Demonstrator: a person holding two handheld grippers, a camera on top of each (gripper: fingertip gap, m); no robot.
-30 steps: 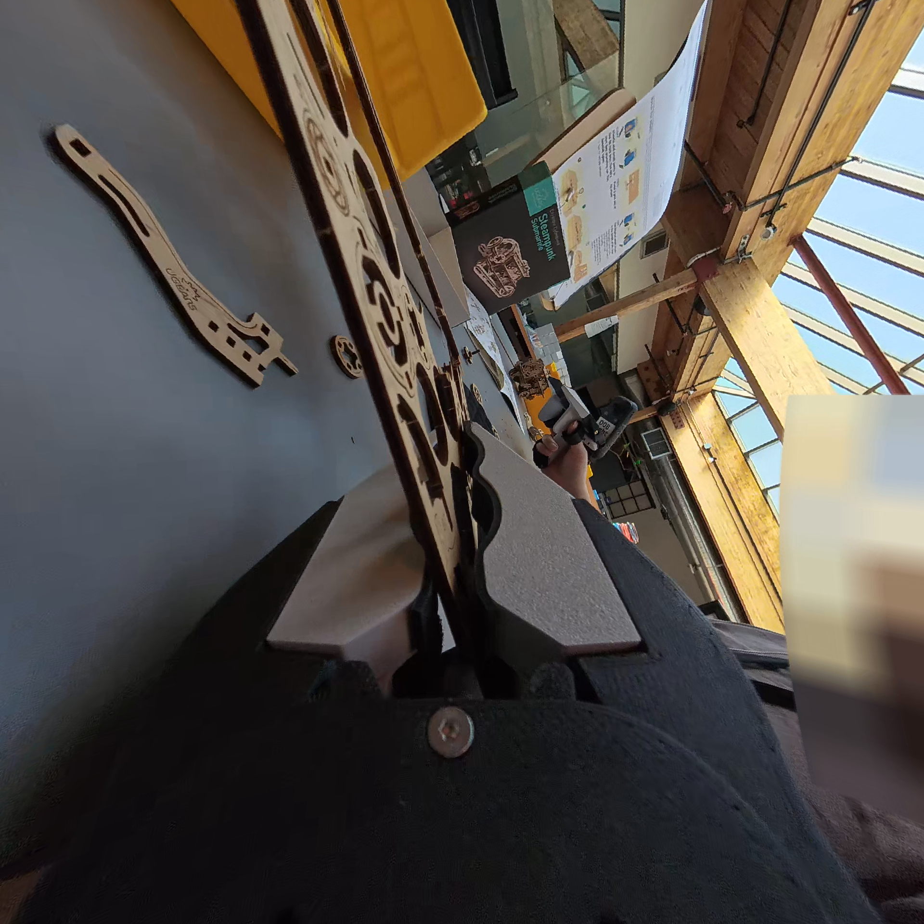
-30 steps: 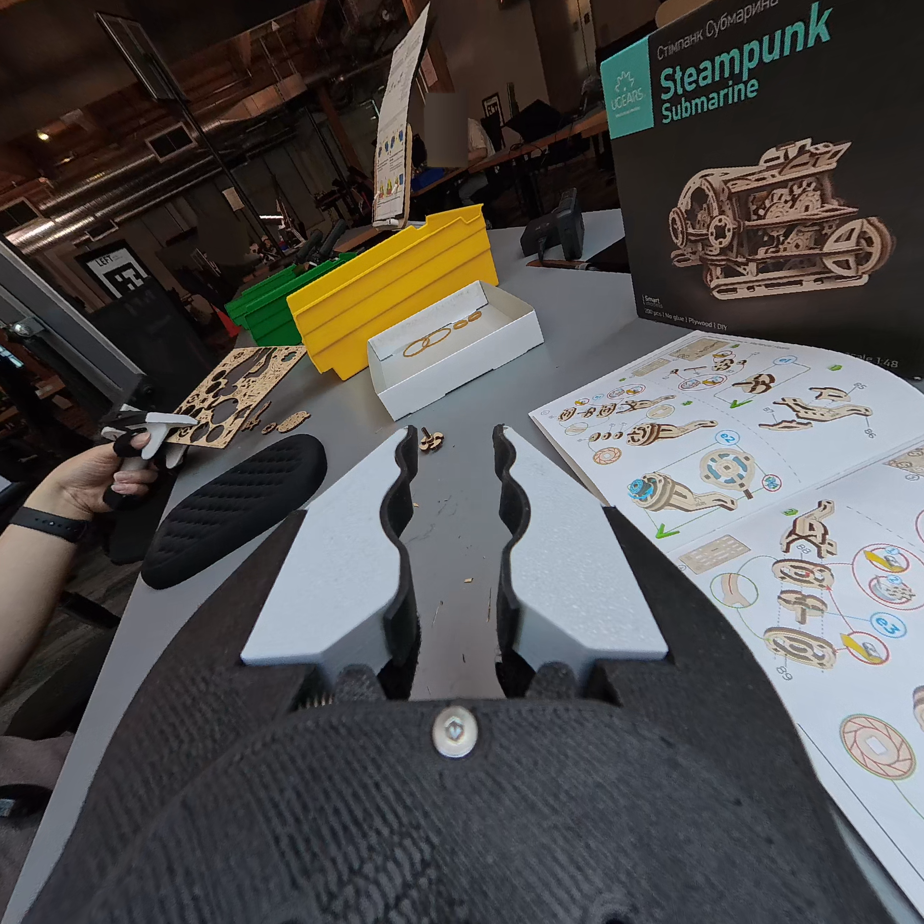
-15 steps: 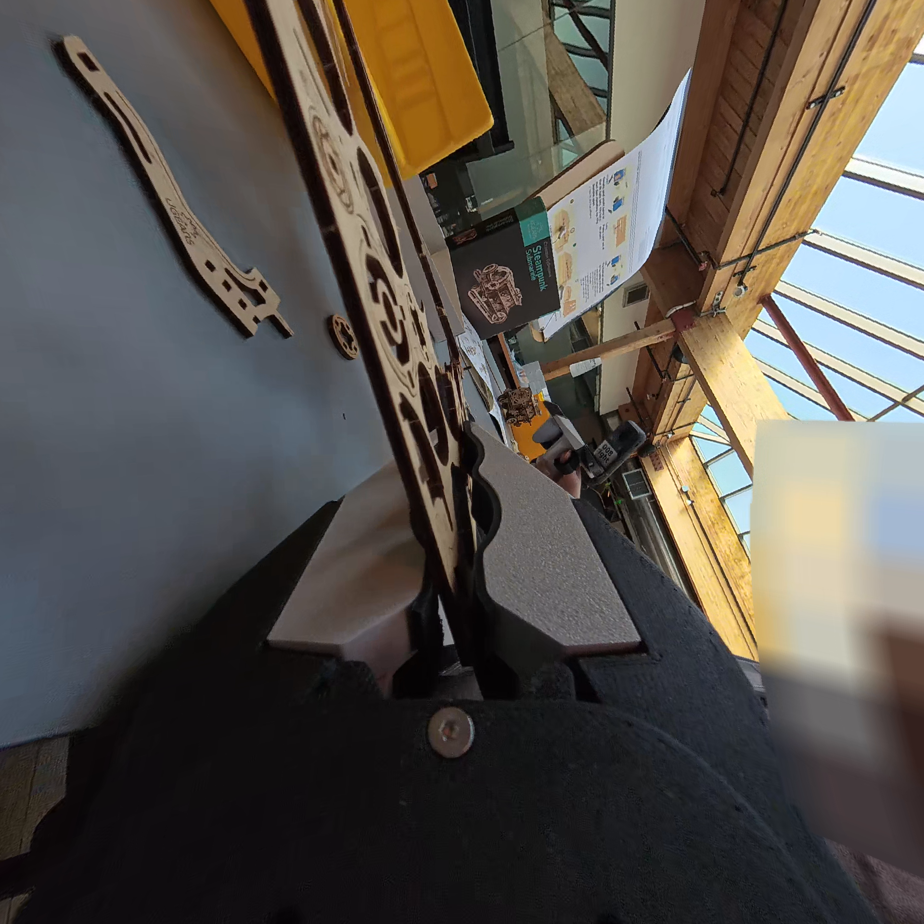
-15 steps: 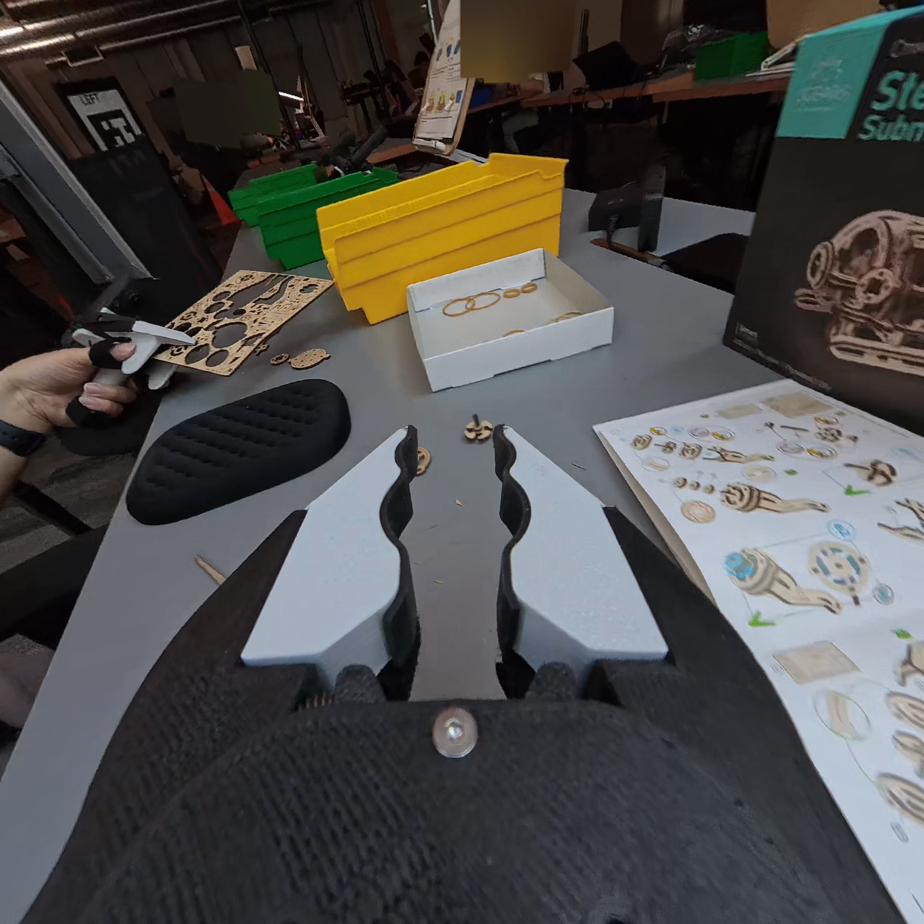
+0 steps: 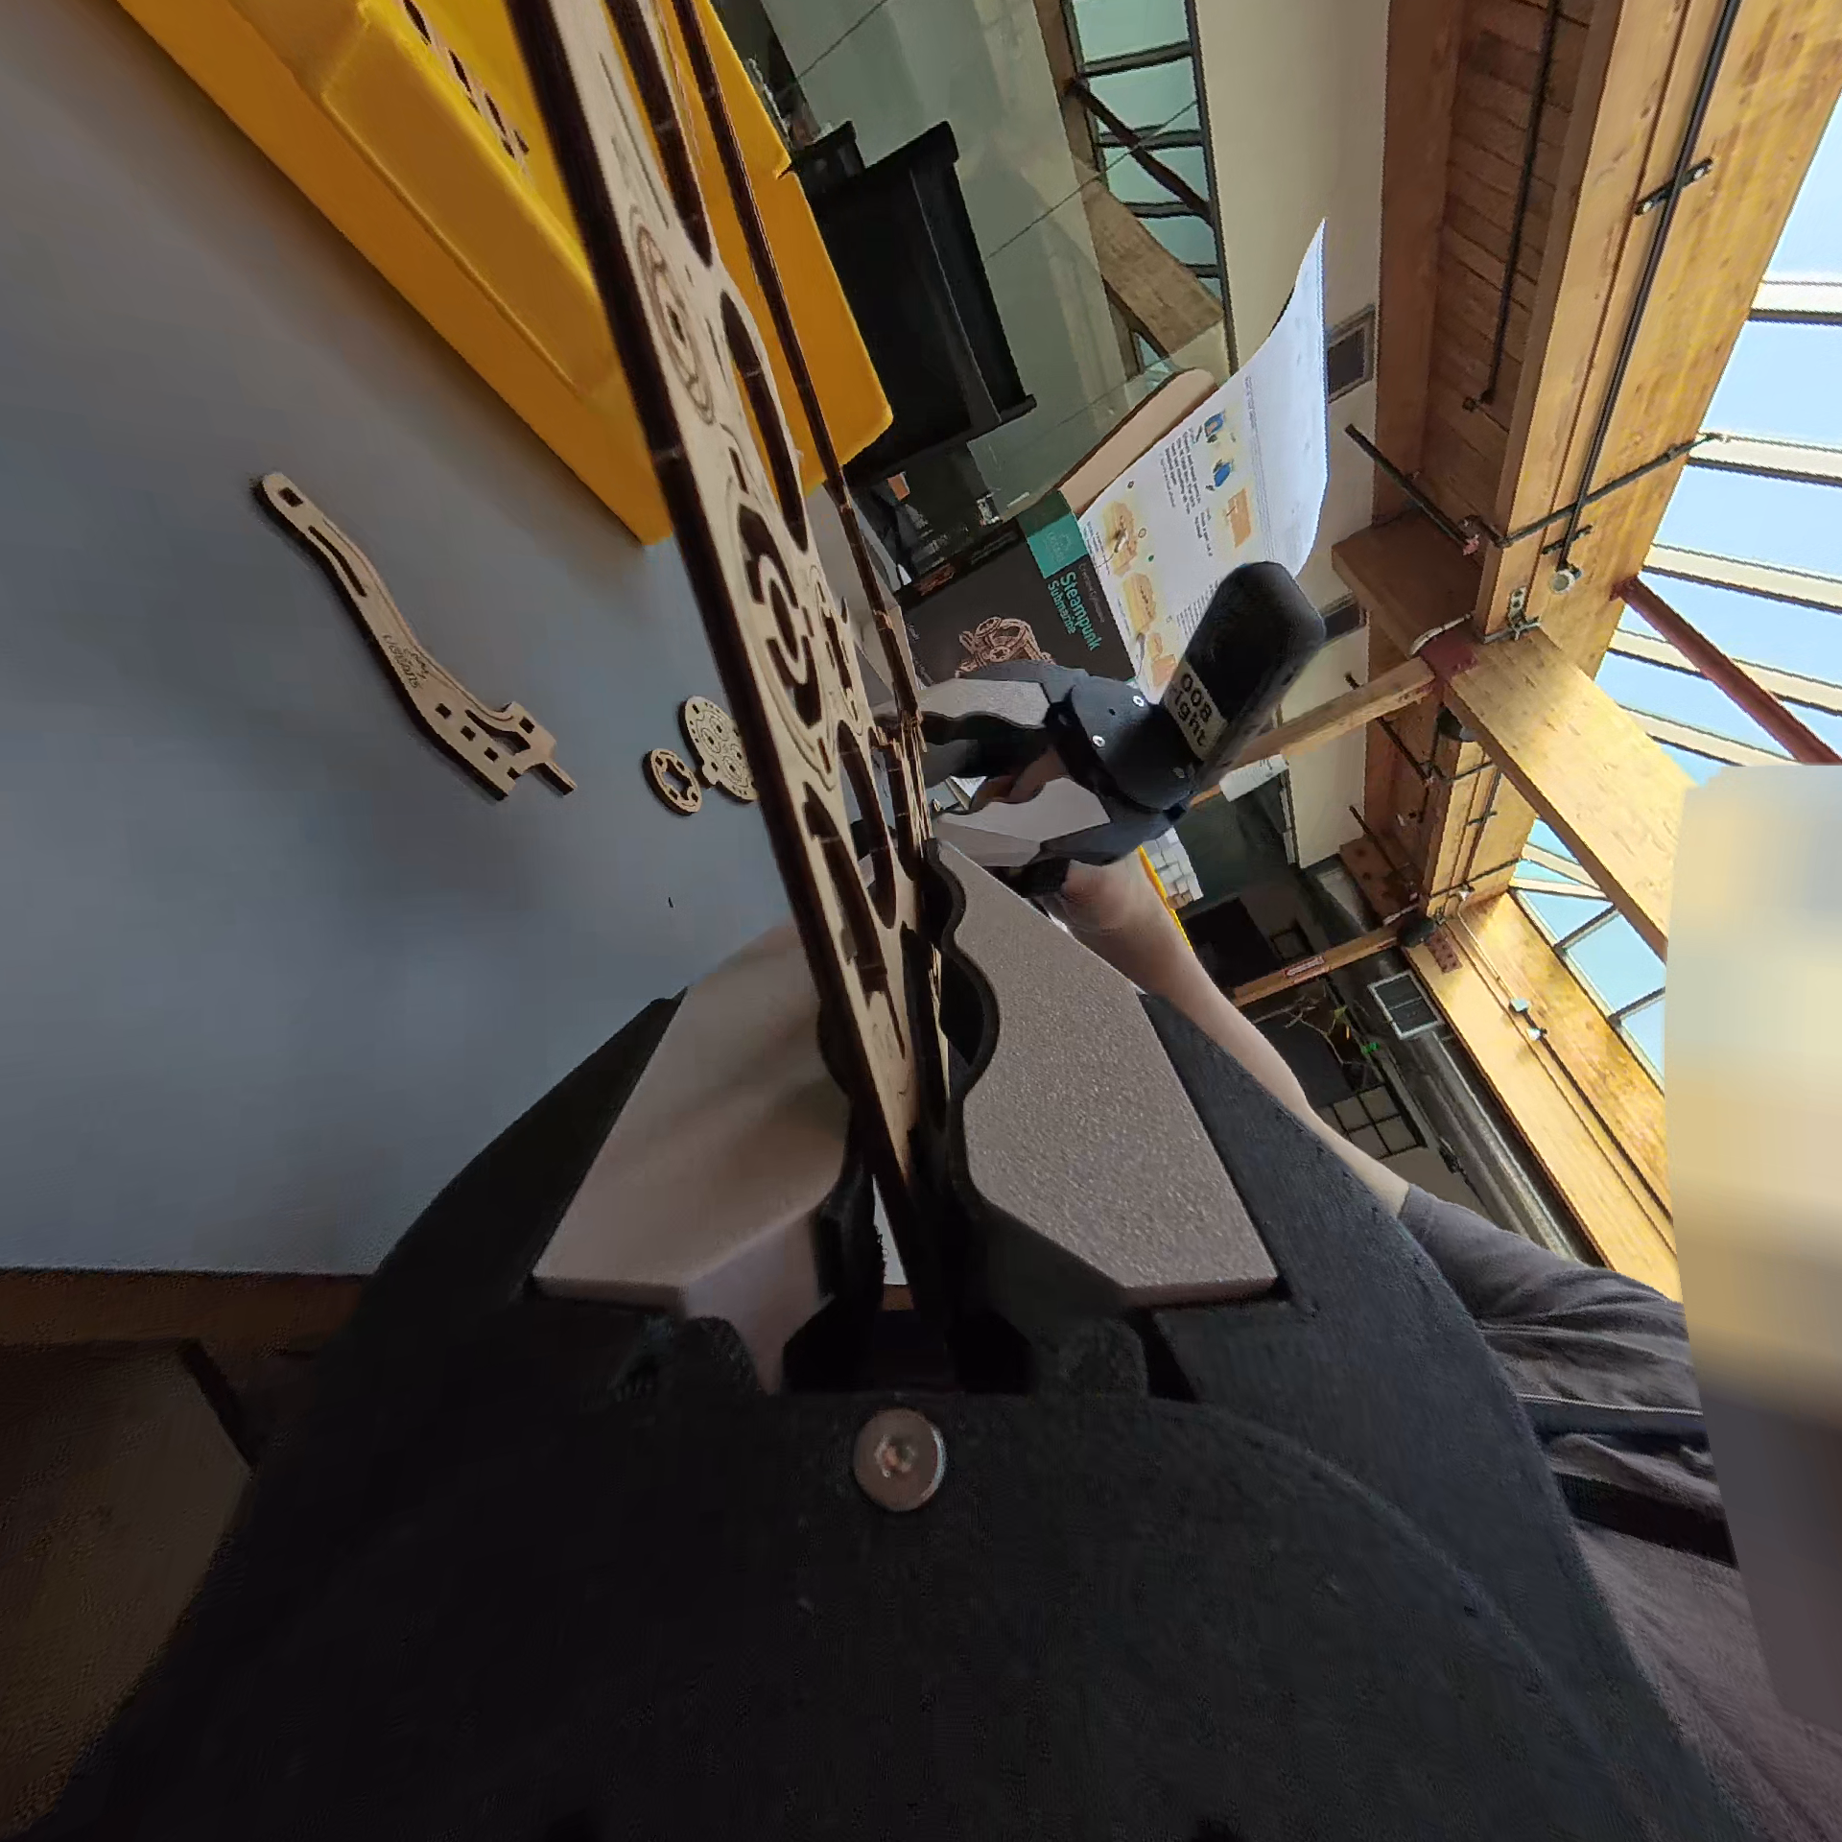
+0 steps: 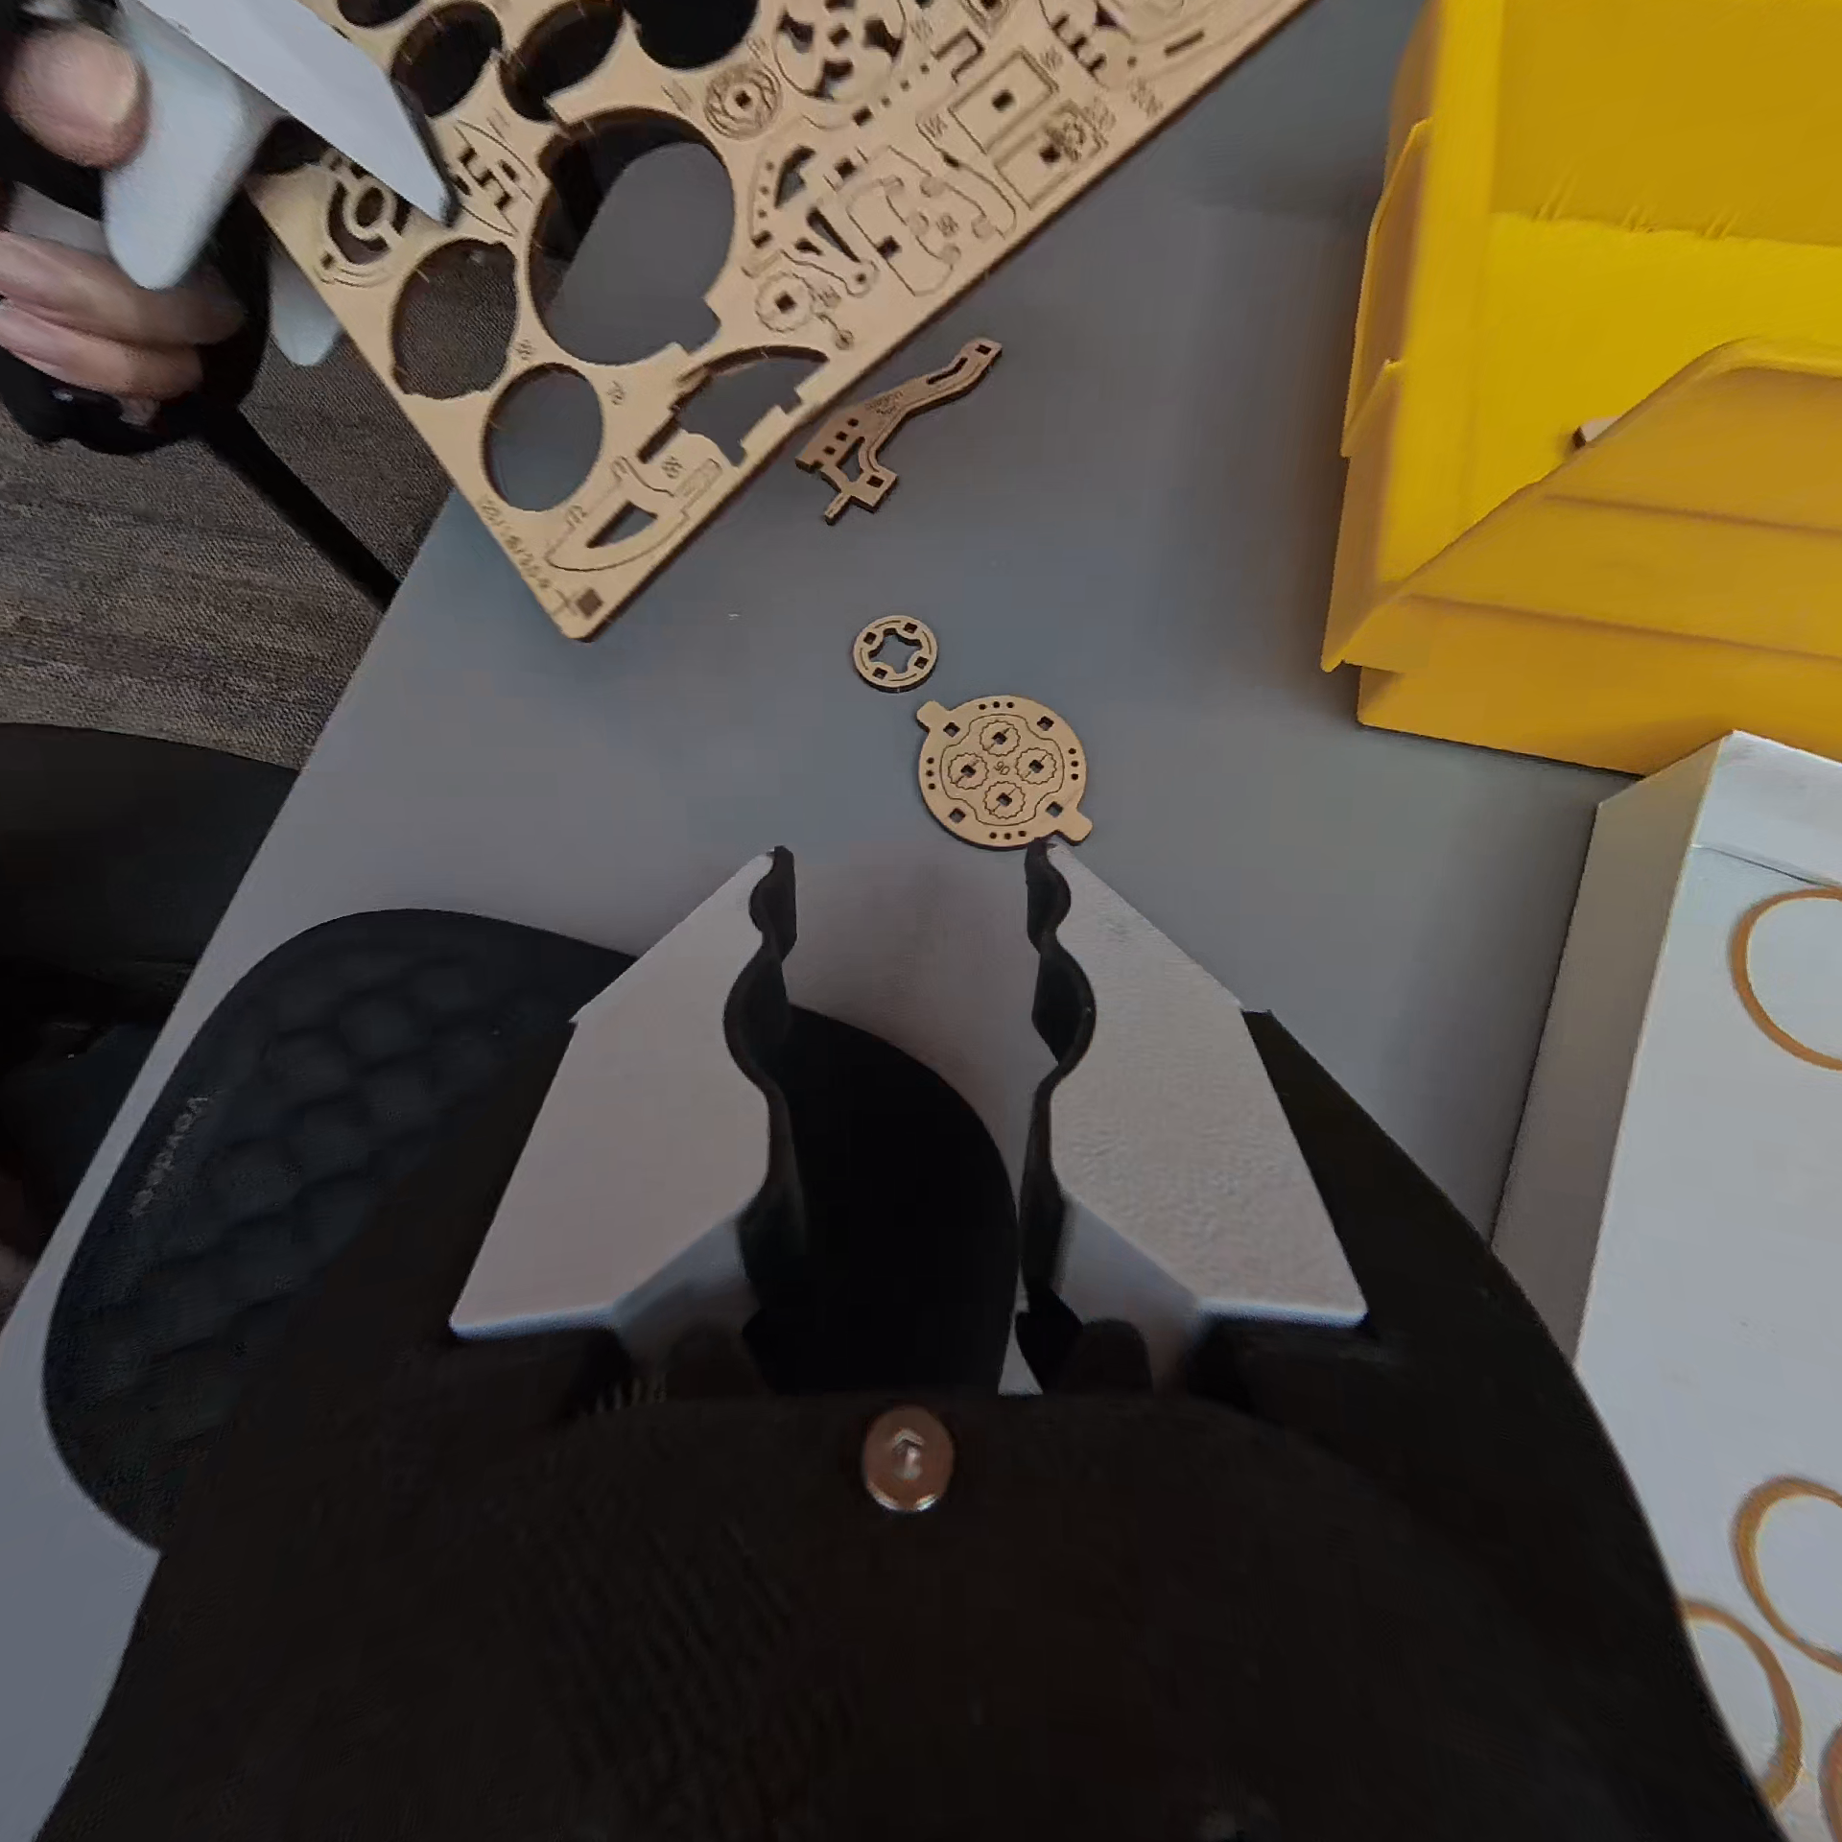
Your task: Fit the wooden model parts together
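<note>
Two tongs: left (image 5: 897,1007) grips the wooden sheet (image 6: 698,249) edge-on; right (image 6: 907,877) hangs released.

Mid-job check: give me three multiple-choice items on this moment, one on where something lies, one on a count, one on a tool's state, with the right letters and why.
1. Where does the small ring part lie?
A. in the white box
B. on the grey table, between the round disc and the curved arm piece
C. in the yellow bin

2. How many loose wooden parts lie on the table ahead of the right tool?
A. one
B. three
C. six

3. What state is the left tool in?
A. open and empty
B. shut on the wooden sheet
C. shut on the disc

Answers:
1 B, it sits beyond the round disc, short of the curved arm piece.
2 B, ring, disc and arm.
3 B, the wooden sheet stands clamped between its fingers.
</note>
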